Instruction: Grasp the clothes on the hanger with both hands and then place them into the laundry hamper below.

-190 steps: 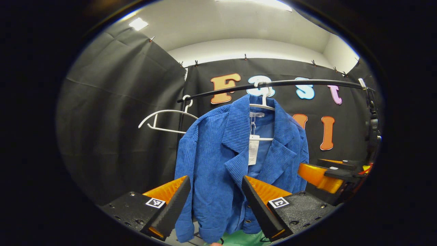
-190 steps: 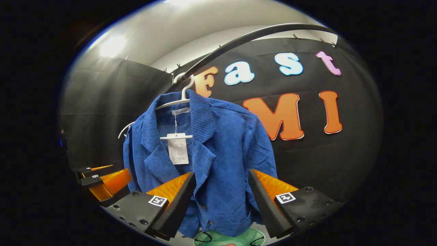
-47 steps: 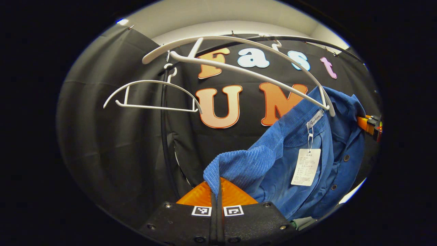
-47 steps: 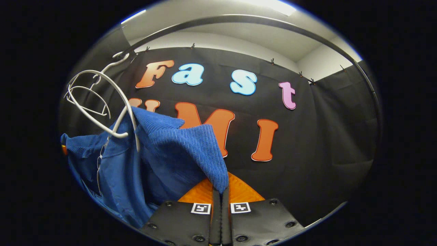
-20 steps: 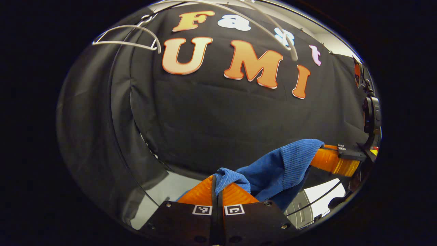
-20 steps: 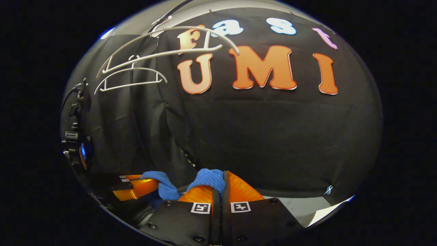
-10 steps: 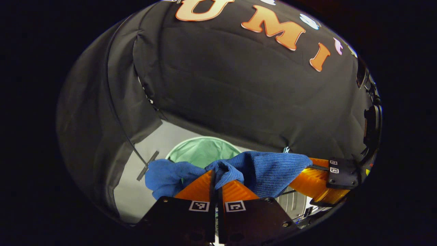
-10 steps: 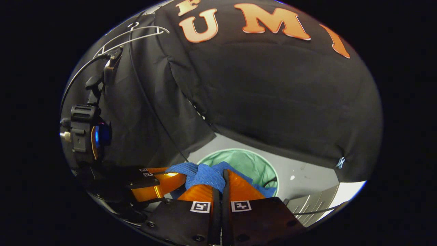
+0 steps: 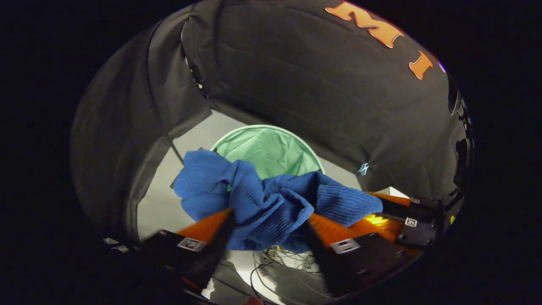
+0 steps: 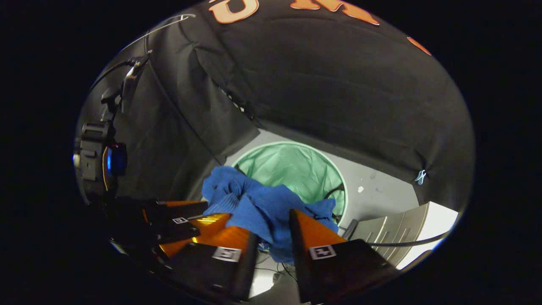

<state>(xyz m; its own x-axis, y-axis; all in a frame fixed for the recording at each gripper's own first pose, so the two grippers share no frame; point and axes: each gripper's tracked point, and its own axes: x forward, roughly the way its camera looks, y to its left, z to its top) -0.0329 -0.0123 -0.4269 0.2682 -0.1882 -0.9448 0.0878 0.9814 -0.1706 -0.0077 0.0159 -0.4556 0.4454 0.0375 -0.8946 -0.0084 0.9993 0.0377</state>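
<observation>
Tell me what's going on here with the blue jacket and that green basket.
A person is working two handheld grippers above a green laundry hamper on the floor. A bunched blue jacket hangs over the hamper's near rim, not yet down inside it. The left gripper has its fingers spread apart with the fabric between them, and the right gripper is likewise open around the cloth, so both appear to be letting go. The jacket looks about to drop into the hamper.
</observation>
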